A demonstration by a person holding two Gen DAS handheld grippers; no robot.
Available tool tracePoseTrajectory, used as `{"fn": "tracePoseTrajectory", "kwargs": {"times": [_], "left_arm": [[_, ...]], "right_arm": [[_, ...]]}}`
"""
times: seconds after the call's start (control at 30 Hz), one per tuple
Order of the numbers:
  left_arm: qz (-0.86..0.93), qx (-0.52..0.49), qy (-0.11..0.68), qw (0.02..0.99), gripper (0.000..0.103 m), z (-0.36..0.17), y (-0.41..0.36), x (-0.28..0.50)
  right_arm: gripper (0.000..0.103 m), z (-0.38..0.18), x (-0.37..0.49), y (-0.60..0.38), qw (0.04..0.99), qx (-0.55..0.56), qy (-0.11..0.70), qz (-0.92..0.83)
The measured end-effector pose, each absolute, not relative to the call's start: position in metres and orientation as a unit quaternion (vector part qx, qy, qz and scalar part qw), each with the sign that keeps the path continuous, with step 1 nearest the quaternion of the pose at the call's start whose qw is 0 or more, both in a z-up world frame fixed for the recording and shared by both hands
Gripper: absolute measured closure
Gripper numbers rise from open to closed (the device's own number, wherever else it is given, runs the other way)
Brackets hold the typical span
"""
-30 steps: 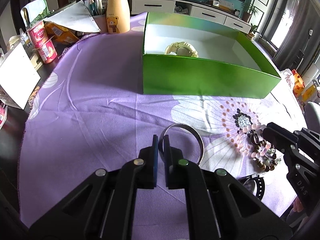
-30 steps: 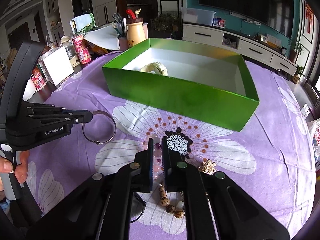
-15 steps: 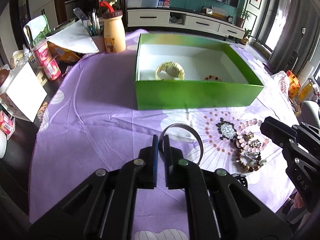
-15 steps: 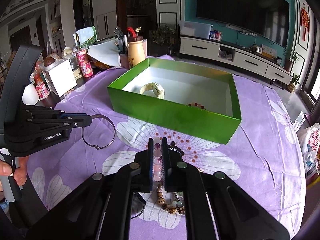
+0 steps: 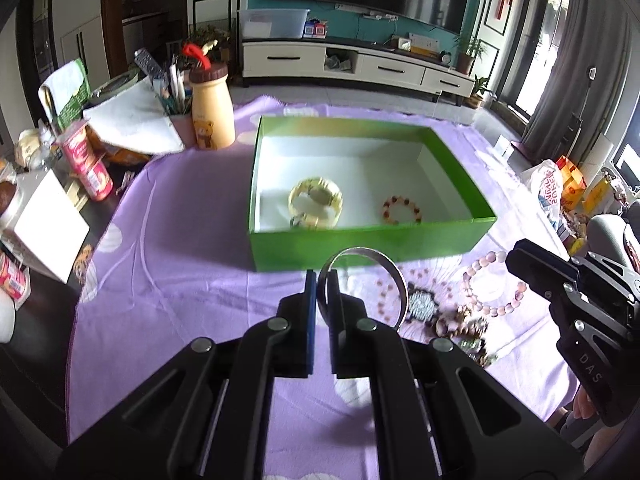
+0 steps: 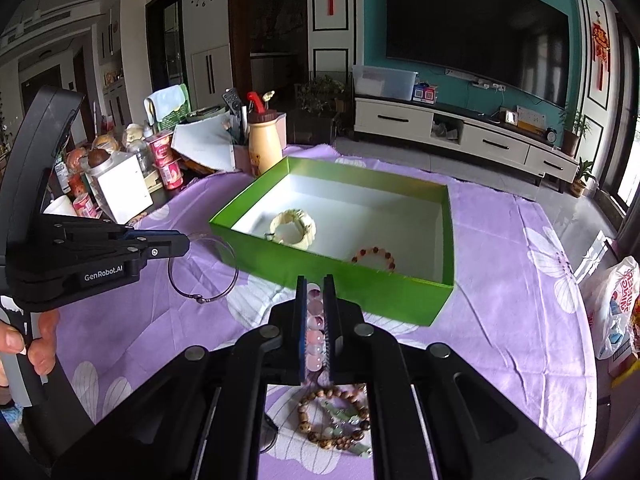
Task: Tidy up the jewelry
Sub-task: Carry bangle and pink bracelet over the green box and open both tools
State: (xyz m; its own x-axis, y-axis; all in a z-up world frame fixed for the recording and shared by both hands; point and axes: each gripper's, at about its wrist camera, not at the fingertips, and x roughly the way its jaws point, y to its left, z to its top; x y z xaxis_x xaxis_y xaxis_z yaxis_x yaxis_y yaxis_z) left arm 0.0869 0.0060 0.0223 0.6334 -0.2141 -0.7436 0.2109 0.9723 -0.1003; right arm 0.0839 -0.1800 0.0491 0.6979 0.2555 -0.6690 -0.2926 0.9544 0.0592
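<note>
1. Left gripper [image 5: 322,280]: fingers clamped on the thin silver metal bangle [image 5: 394,272], lifted clear of the purple flowered cloth [image 5: 180,264] on the bench, frame centre.
2. Right gripper [image 6: 316,286]: fingers clamped on the pink round-bead bracelet [image 6: 314,338], which hangs between them.
3. Open green cardboard box with white interior [image 6: 360,288], above centre, containing a cream chunky bangle [image 6: 294,228] and a reddish beaded bracelet [image 6: 374,258], apart.
4. Brown wooden-bead bracelets [image 6: 332,420] lie on the cloth, lower centre.
</note>
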Motion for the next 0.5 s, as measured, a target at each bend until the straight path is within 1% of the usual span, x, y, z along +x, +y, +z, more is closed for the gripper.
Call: {"fn": "tracePoseTrajectory", "kwargs": {"times": [0.17, 0.5], "left_arm": [[-0.123, -0.009, 0.406, 0.906, 0.098, 0.032, -0.001, 0.109], [-0.12, -0.003, 0.409, 0.905, 0.098, 0.035, -0.02, 0.157]], "right_arm": [[0.096, 0.059, 0.101, -0.187, 0.926, -0.019, 0.348, 0.143], [0.096, 0.057, 0.135, -0.194, 0.928, -0.018, 0.345, 0.137]]}}
